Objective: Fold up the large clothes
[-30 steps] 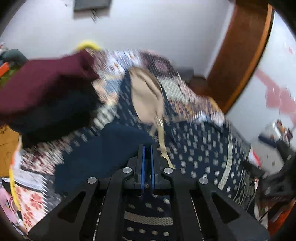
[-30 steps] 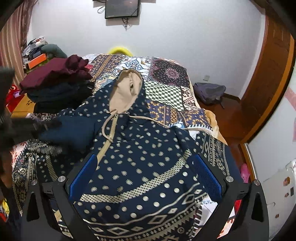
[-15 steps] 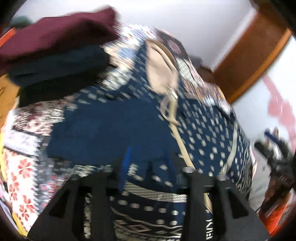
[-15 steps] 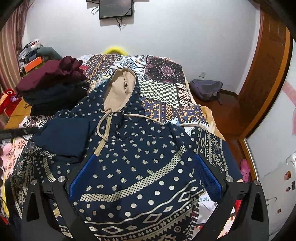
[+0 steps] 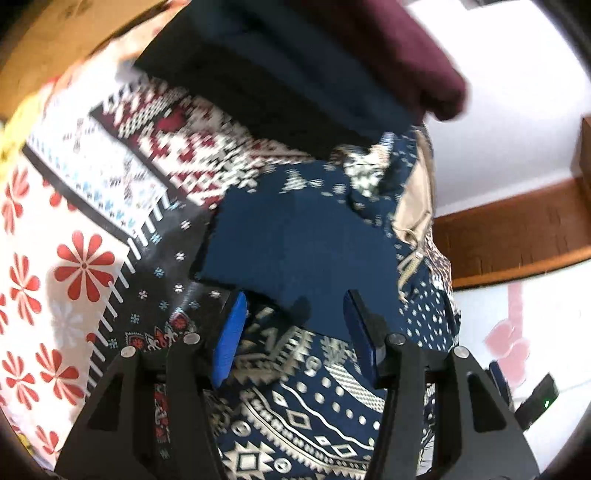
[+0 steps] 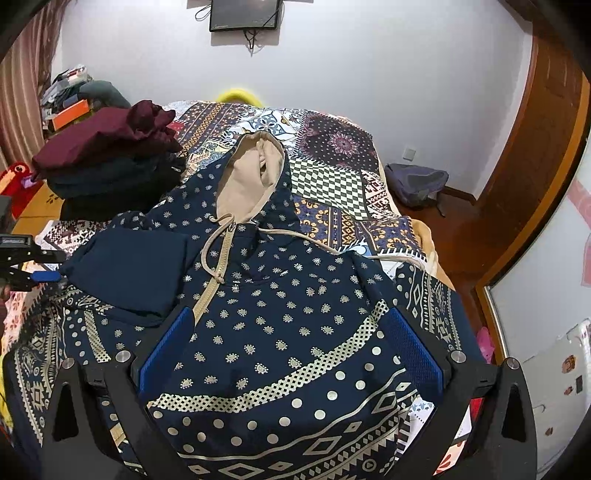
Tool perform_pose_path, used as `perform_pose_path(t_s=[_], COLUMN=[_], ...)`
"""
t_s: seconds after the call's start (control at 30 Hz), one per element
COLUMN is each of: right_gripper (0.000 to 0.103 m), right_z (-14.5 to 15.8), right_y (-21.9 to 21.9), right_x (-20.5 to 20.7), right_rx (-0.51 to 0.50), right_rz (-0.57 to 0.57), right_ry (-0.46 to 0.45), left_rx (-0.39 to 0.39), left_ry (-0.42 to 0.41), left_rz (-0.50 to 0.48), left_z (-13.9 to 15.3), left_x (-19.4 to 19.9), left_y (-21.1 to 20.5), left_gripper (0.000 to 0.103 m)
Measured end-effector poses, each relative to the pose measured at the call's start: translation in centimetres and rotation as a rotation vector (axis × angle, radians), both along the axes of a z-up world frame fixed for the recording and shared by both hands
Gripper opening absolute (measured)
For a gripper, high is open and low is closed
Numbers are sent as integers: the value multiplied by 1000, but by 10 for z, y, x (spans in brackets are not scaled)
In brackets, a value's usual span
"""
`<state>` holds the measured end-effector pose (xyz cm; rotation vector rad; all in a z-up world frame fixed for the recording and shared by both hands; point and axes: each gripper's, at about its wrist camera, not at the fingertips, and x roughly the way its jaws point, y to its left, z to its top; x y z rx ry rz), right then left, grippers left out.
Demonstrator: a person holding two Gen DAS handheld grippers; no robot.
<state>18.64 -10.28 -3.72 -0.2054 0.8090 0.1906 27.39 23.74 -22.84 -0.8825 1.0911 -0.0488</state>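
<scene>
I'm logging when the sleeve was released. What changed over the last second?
The left hand-held gripper, shut a second ago, has opened and let go of the plain navy sleeve, now folded across the hoodie. The right hand-held gripper stayed open above the hoodie; the folded pile is unmoved.

One patterned hoodie (image 6: 280, 314); one stack of folded clothes (image 6: 107, 162); one backpack (image 6: 415, 182); one wall screen (image 6: 243, 14); two grippers, left gripper (image 5: 295, 332), right gripper (image 6: 288, 354).

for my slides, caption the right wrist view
Open right claw over a patterned navy hoodie spread on the bed.
</scene>
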Motion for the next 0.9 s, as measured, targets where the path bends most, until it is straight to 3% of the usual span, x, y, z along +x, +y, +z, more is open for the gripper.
perform_pose_path(t_s=[0.2, 0.23, 0.3, 0.4, 0.5, 0.57, 0.73, 0.9], right_gripper=[103, 103, 103, 103, 103, 103, 103, 103], right_z=[-4, -5, -7, -9, -6, -4, 0, 1], right_y=[-7, -9, -14, -22, -32, -40, -67, -94], right_x=[3, 3, 4, 5, 5, 5, 5, 3], right_rx=[-4, 4, 14, 16, 15, 21, 45, 47], right_rz=[-23, -29, -40, -54, -69, -78, -123, -177], right_ry=[13, 18, 29, 33, 20, 11, -4, -11], left_rx=[-39, -10, 58, 246, 377, 456, 562, 561], left_ry=[37, 37, 33, 18, -26, -85, -273, -459], left_rz=[31, 36, 27, -12, -51, -86, -213, -363], left_z=[-23, -21, -17, 0, 23, 49, 121, 179], left_x=[18, 22, 28, 37, 45, 50, 59, 70], left_y=[6, 5, 2, -13, -32, -51, -116, -204], left_gripper=[50, 40, 31, 11, 7, 7, 7, 7])
